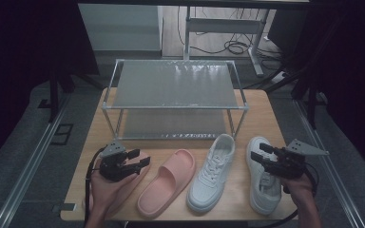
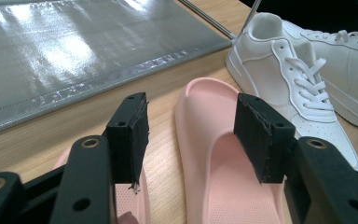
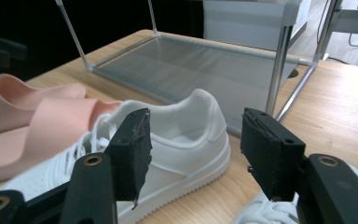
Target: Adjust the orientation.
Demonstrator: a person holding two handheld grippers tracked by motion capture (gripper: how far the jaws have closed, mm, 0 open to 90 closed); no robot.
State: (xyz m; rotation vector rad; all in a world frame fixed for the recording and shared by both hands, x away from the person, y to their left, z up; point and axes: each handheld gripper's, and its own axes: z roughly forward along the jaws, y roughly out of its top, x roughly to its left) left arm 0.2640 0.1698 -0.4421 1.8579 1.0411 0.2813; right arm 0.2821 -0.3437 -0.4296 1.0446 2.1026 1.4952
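Observation:
Four shoes lie in a row on the wooden table [image 1: 266, 114]: a pink slipper [image 1: 128, 186] under my left hand, a second pink slipper [image 1: 168, 183], a white sneaker [image 1: 211, 175] and another white sneaker [image 1: 264, 190]. My left gripper [image 1: 140, 157] hovers open over the leftmost slipper; in its own view the left gripper [image 2: 191, 121] has nothing between its jaws and looks toward the second slipper [image 2: 219, 186]. My right gripper [image 1: 260, 152] is open above the right sneaker; seen from its own camera, the right gripper [image 3: 193, 140] faces the middle sneaker [image 3: 186, 140] with its jaws apart and not touching it.
A two-tier metal shoe rack [image 1: 176, 85] stands at the back of the table with both shelves bare. Its lower shelf [image 2: 74, 46] sits just beyond the shoes' heels. A desk frame and cables [image 1: 233, 45] are on the floor behind.

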